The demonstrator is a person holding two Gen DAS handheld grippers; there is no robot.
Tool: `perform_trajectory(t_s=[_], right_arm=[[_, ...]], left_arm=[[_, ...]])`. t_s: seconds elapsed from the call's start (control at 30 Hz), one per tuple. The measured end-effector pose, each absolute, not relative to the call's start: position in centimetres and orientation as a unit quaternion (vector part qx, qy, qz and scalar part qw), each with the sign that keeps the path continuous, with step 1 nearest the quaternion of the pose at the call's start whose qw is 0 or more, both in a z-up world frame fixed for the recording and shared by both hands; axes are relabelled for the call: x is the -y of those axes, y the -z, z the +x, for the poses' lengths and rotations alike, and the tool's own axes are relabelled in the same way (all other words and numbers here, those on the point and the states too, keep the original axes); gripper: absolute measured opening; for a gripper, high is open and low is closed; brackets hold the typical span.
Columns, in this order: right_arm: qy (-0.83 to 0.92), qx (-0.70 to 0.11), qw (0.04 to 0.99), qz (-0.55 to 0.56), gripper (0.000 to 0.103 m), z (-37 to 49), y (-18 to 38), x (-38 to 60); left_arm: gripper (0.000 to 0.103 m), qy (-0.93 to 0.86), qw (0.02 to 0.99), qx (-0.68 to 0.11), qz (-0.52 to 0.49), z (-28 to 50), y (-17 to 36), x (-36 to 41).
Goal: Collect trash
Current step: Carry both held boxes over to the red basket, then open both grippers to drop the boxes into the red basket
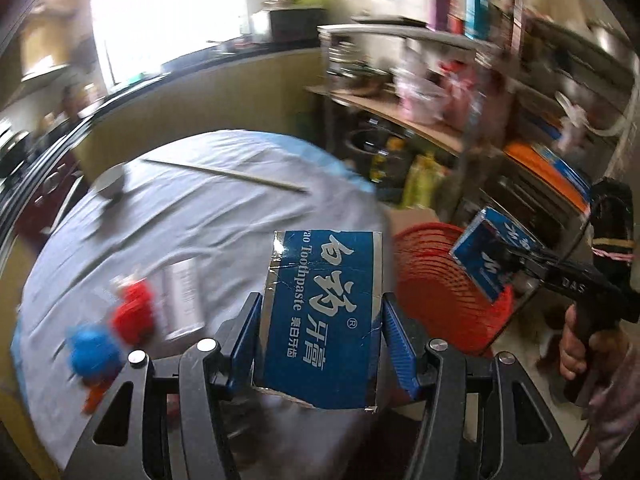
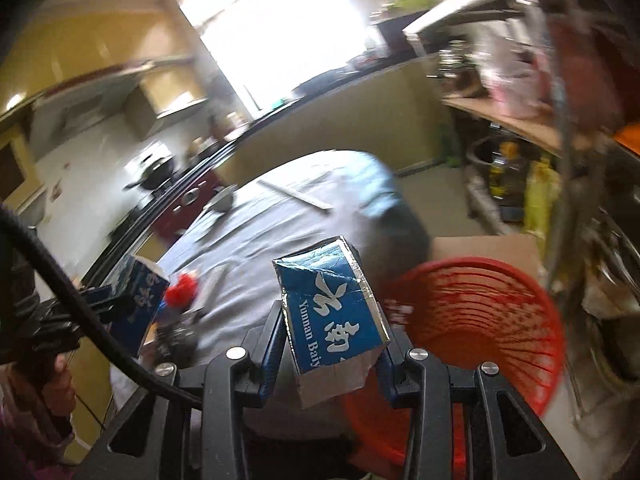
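My left gripper (image 1: pixel 322 300) is shut on a blue toothpaste box piece (image 1: pixel 320 344) with silver torn edges, held above the table's near edge. To the right, my right gripper (image 1: pixel 506 266) is shut on a second blue box piece (image 1: pixel 478 258) over a red slatted basket (image 1: pixel 436 280). In the right wrist view that gripper (image 2: pixel 332 332) clamps its blue box piece (image 2: pixel 332 312) beside the red basket (image 2: pixel 480 320). At the left the left gripper (image 2: pixel 112 304) carries its box piece (image 2: pixel 140 296). A hand holds each gripper's handle.
A round table with a grey cloth (image 1: pixel 200 220) bears a long chopstick (image 1: pixel 224 174), a metal bowl (image 1: pixel 110 186), a red object (image 1: pixel 134 312), a blue object (image 1: pixel 94 348) and a white carton (image 1: pixel 180 300). A crowded shelf rack (image 1: pixel 440 120) stands behind the basket, and cardboard (image 2: pixel 480 246) lies by it.
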State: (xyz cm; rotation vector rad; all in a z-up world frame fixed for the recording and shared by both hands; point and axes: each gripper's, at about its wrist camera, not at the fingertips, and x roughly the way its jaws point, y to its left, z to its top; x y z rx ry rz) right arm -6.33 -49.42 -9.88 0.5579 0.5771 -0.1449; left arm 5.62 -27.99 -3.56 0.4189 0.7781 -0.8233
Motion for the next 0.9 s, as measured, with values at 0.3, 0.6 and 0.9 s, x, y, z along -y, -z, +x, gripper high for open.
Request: perform_trajectory(t_s=[0.3, 0.6, 0.9], right_arm=[[0.152, -0.269, 0.885, 0.348, 0.042, -11.7, 13.3, 56.1], [0.158, -0.281, 0.860, 0.395, 0.044, -12.5, 16.2, 57.8], [0.156, -0.286, 0.856, 0.401, 0.057, -11.9, 16.2, 57.3]], left_arm=[[0.061, 0.451, 0.759, -0.407, 0.232, 3.1, 6.5, 36.5], [0.062, 0.454, 0.730, -0.443, 0.254, 2.3, 10.0, 41.4], [0.064, 0.439, 0.739, -0.443, 0.254, 2.4, 9.7, 39.4]])
